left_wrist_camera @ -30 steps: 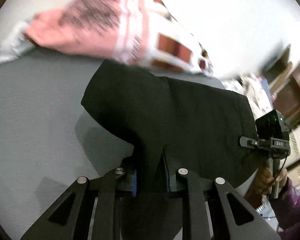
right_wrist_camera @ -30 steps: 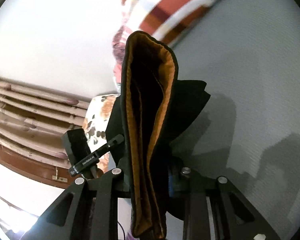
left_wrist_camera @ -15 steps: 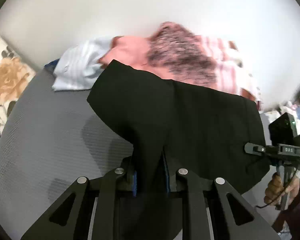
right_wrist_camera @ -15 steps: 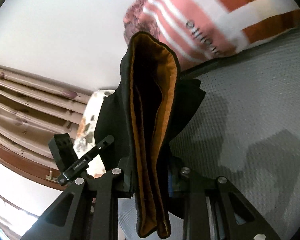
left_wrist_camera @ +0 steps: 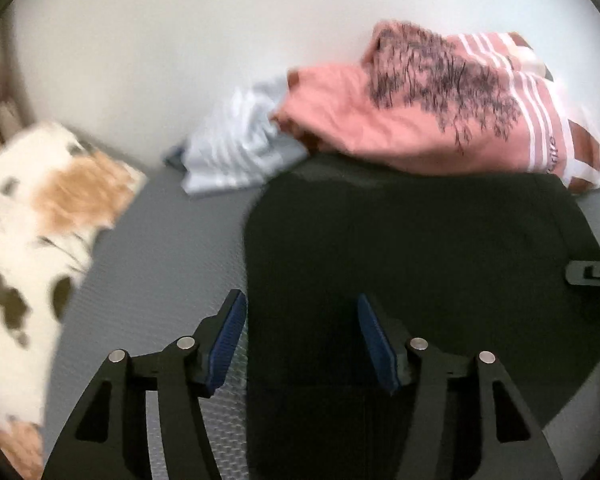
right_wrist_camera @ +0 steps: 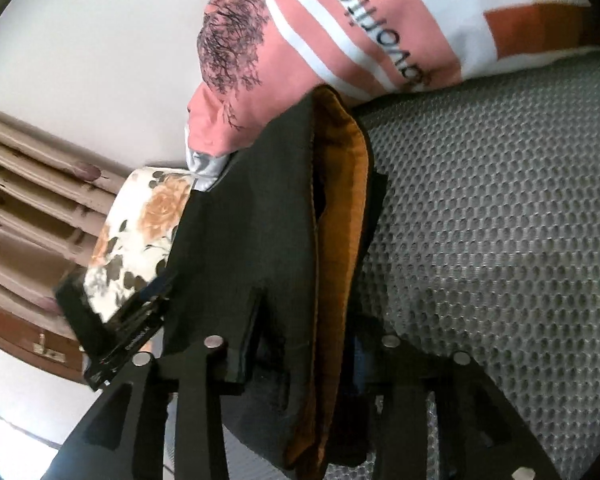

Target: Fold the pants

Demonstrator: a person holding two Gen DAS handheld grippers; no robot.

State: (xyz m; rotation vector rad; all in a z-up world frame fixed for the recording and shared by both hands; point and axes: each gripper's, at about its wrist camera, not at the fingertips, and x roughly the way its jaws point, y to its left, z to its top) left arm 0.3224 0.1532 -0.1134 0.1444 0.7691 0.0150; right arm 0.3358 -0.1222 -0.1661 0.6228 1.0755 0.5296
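Change since earlier frame: my left gripper clamped the black pants half a second ago; its jaws now stand wide apart with the cloth lying loose between them. My right gripper's grip is unchanged.

Left gripper: jaws wide; I see both blue pads bare, the left one over the grey mesh surface, the right one over black cloth. I cannot tell whether either pad touches the fabric.

Right gripper: jaws narrow, closed on the folded edge of the pants. From my right wrist view the orange lining shows along the fold, running up from the jaws.

Pants position: in my left wrist view the pants lie spread flat on the grey mesh surface, the far edge just beside the pink garment. The right edge reaches the right gripper's body, visible at the frame border.

Pink garment: heaped at the far side against the white wall, with a black tree print and white stripes.

Striped pale cloth: touching the pink garment on its left.

Floral pillow: left of the mesh surface, blurred in my left view.

Mesh surface, right view: hexagonal weave, pants resting on it beside the pink garment.
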